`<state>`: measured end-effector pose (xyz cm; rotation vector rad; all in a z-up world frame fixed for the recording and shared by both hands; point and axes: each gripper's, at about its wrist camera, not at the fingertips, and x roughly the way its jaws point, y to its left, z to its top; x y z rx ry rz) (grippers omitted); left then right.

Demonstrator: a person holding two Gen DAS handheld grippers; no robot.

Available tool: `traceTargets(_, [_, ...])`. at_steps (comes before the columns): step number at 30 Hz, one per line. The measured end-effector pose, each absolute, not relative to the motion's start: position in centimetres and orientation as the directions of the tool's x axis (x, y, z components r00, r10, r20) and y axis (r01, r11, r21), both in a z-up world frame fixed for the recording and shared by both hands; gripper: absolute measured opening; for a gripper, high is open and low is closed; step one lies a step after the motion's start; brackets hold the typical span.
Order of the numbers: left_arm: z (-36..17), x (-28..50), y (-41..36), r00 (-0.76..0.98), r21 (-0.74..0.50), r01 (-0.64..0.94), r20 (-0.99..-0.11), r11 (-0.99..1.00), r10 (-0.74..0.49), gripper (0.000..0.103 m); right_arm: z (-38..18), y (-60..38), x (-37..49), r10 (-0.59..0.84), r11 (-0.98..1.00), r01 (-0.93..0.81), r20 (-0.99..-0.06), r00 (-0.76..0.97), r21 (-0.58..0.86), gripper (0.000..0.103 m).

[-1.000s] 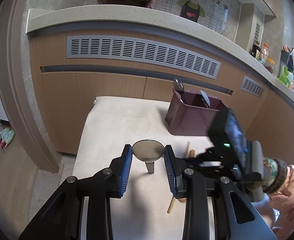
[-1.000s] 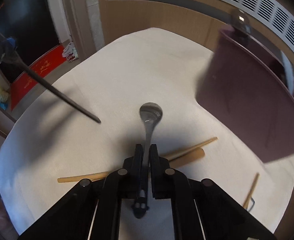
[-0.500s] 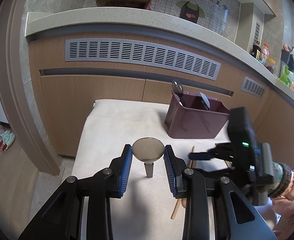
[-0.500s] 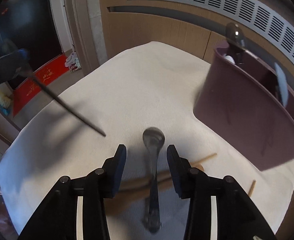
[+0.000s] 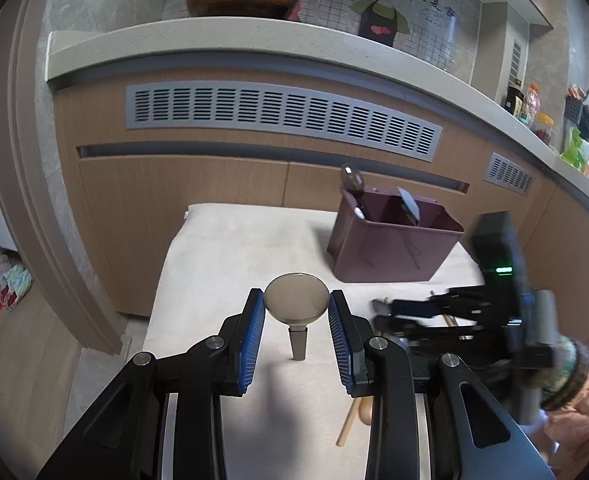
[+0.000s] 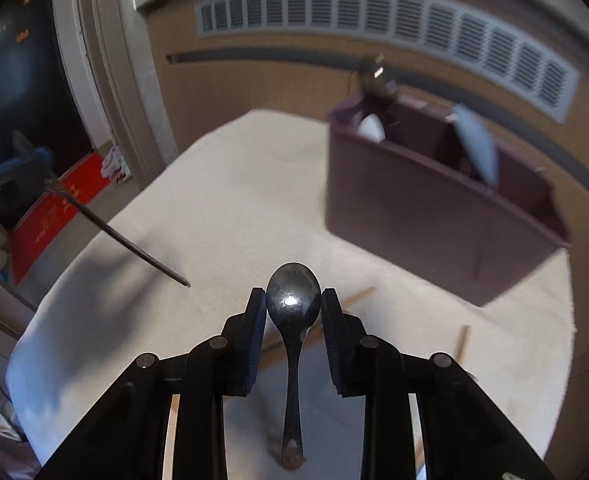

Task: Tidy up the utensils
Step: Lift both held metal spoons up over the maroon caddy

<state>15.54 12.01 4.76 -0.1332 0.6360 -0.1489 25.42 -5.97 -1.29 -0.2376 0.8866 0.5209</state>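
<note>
My left gripper [image 5: 296,312] is shut on the round bowl of a metal ladle-like spoon [image 5: 296,300], held above the cloth-covered table [image 5: 222,264]; its thin handle [image 6: 134,246] slants down to the cloth. My right gripper [image 6: 293,304] is open, its pads either side of a dark metal spoon [image 6: 293,300] that lies on the cloth. The right gripper also shows in the left wrist view [image 5: 386,314]. A maroon utensil bin [image 5: 390,244] stands at the back right, holding a spoon and other utensils.
Wooden chopsticks [image 6: 358,294] and a wooden spoon [image 5: 364,410] lie on the cloth near the right gripper. Wooden cabinets with grey vents [image 5: 282,118] stand behind the table. The floor drops off at the table's left edge.
My right gripper opened and let go of the dark spoon, then pulled back and lifted. The left gripper kept hold of its spoon and hardly moved.
</note>
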Motion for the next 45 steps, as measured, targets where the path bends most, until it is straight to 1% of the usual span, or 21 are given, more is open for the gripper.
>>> traceTargets(3, [5.6,15.5,10.6,0.800,-0.154,0.117,-0.571,0.981,-0.185,0.034,0.9,-8.5,23.5,0.319,0.870,-0.493,-0.745,0.586,-0.015,0.026])
traceTargets(7, [6.8,15.1,8.4,0.805,-0.131,0.156,-0.557,0.979,-0.203,0.034,3.4,-11.4,21.2,0.254,0.895,-0.434,-0.680,0.687,-0.105,0.026])
traceTargets(15, [9.5,14.4,3.6,0.809,-0.088,0.243,-0.532,0.966,-0.252,0.034,6.8,-16.6,19.2,0.255,0.927,-0.371,-0.622,0.740,-0.061,0.026])
traceTargets(18, [10.4,14.7,2.2,0.810,-0.083,0.261,-0.523,0.962,-0.265,0.034,8.5,-18.3,18.8,0.261,0.936,-0.349,-0.587,0.766,-0.039,0.026])
traceTargets(22, [13.7,16.2,1.5,0.837,-0.111,0.264,-0.468,0.958,-0.285,0.034,12.3,-18.9,19.0,0.255,0.948,-0.317,-0.501,0.827,-0.041,0.026])
traceTargets(25, [17.7,18.0,0.8,0.869,-0.091,0.275,-0.402,0.957,-0.288,0.034,16.7,-19.0,20.0,0.254,0.952,-0.302,-0.412,0.875,-0.055,0.026])
traceTargets(29, [21.8,21.8,0.8,0.872,-0.126,0.290,-0.374,0.949,-0.316,0.034,20.7,-17.8,22.6,0.231,0.957,-0.276,-0.343,0.911,-0.089,0.026])
traceTargets(32, [23.1,24.2,0.7,0.880,-0.102,0.285,-0.365,0.953,-0.303,0.034,21.3,-16.9,25.2,0.225,0.959,-0.270,-0.347,0.911,-0.086,0.026])
traceTargets(34, [23.0,25.6,0.4,0.876,-0.079,0.292,-0.379,0.953,-0.300,0.034,20.7,-16.0,26.9,0.223,0.958,-0.273,-0.364,0.904,-0.091,0.026])
traceTargets(38, [21.3,27.5,0.3,0.862,-0.055,0.300,-0.413,0.952,-0.295,0.034,18.4,-15.3,30.0,0.229,0.958,-0.279,-0.406,0.885,-0.069,0.026])
traceTargets(45, [16.9,30.8,0.6,0.807,-0.094,0.310,-0.500,0.946,-0.314,0.034,13.4,-15.6,34.3,0.216,0.963,-0.269,-0.504,0.836,-0.033,0.026])
